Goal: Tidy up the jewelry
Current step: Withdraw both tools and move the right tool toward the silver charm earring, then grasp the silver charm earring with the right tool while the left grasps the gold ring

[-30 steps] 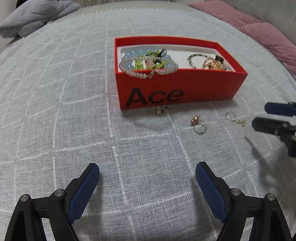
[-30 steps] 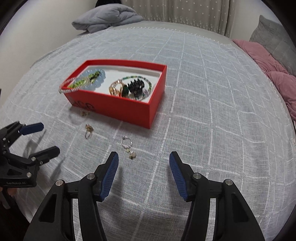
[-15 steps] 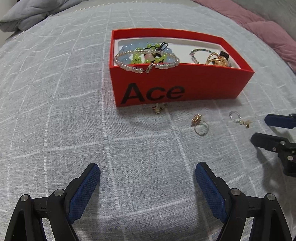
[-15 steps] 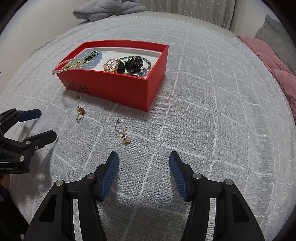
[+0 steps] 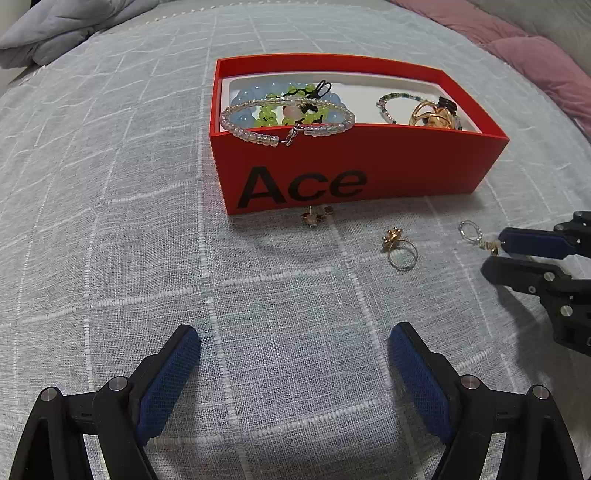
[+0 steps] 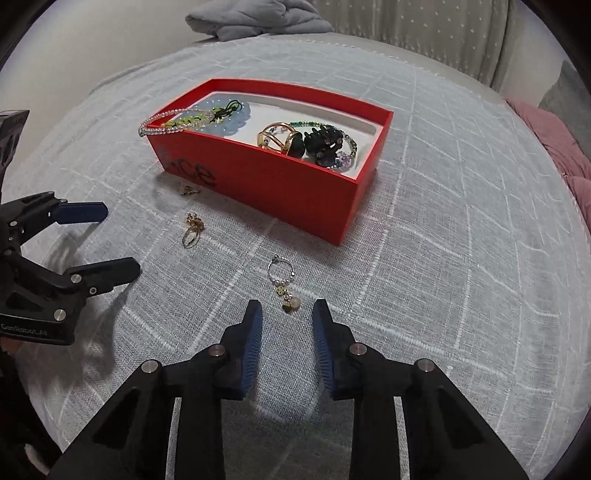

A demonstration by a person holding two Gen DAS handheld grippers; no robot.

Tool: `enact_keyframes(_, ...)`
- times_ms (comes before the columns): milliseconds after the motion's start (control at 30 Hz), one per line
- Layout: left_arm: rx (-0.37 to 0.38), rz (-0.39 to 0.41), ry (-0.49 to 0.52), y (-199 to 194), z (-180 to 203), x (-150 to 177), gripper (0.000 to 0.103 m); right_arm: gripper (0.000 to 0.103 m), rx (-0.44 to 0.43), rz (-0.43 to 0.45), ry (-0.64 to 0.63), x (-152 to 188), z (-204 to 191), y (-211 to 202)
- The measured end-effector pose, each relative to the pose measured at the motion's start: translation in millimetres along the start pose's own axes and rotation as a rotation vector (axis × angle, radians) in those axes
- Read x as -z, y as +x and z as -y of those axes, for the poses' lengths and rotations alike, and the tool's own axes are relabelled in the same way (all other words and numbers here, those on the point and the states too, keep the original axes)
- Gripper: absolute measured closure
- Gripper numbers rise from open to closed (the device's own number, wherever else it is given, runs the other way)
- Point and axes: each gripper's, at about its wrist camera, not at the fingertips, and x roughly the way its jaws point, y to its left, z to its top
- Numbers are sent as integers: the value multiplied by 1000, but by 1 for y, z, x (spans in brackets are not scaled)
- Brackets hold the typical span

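Observation:
A red "Ace" box (image 5: 369,162) (image 6: 280,192) holds bead bracelets, a gold ring and dark pieces. On the cloth in front lie a small gold earring (image 5: 314,216) (image 6: 189,190), a gold flower ring (image 5: 400,249) (image 6: 192,230) and a hoop earring with charms (image 5: 476,236) (image 6: 282,282). My right gripper (image 6: 287,319) (image 5: 495,254) is open, its fingertips just short of the hoop earring's charms, one on each side. My left gripper (image 5: 293,354) (image 6: 120,240) is open and empty, well short of the box.
A grey checked cloth (image 5: 110,221) covers the bed. A folded grey blanket (image 6: 258,18) lies at the far edge. Pink cushions (image 5: 535,62) lie to the right.
My right gripper has moved forward to the hoop earring and its jaws have narrowed. My left gripper has moved a little nearer the box.

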Motion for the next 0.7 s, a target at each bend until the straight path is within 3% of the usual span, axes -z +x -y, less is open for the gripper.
enact_keyframes(233,28,14,9,-3,5,-2,22,86,10,18,-17,-8,-9,4)
enact_keyframes(333,68,21,8,-3,11,-8,32,94,13,28,-26,-12,-16,6)
enact_keyframes(467,122,18,32,1,20,-14,52,94,2,34,-10,-11,-14,7)
enact_keyframes(700,165,37,59,6,40,-21,60,94,2,33,2,-5,-5,-1)
